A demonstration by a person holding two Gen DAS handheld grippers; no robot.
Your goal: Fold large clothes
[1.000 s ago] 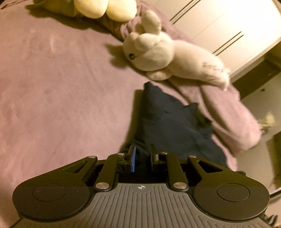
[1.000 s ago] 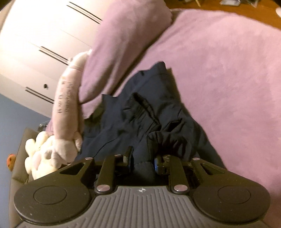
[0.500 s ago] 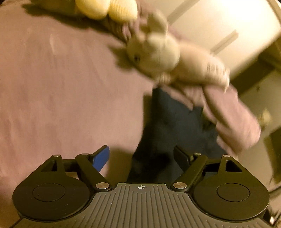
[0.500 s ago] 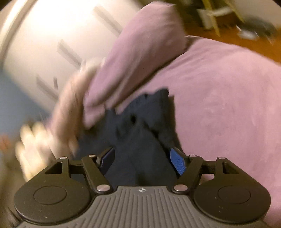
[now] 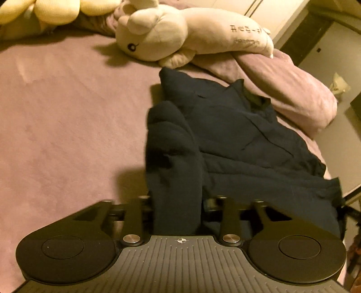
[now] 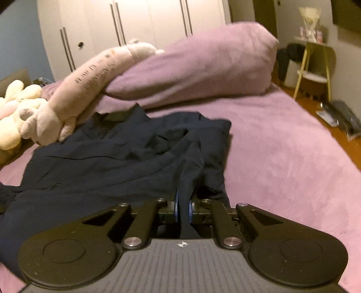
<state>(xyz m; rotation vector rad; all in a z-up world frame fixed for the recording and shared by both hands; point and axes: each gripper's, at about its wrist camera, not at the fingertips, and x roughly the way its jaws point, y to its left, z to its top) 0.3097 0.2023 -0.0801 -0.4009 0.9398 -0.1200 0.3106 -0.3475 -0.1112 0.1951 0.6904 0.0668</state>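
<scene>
On the bed [image 5: 67,117], both hand-held grippers grasp a dark navy garment [image 5: 248,139].

Near the bed's pillow end the garment lies crumpled on the purple cover, its far corner just beside a pale plush toy [image 5: 180,38] that sprawls across a purple pillow [image 6: 203,67]. The left hand-held gripper [image 5: 178,202] is clenched on a thick bunched fold that rises between its fingers; the right hand-held gripper [image 6: 182,207] pinches a thin ridge of the same cloth between its blue pads. Yellow plush [image 5: 52,9] sits at the bed's far edge, white wardrobe doors [image 6: 135,24] behind the pillow, and a small side stand [image 6: 313,65] on the wooden floor beyond the bed.
</scene>
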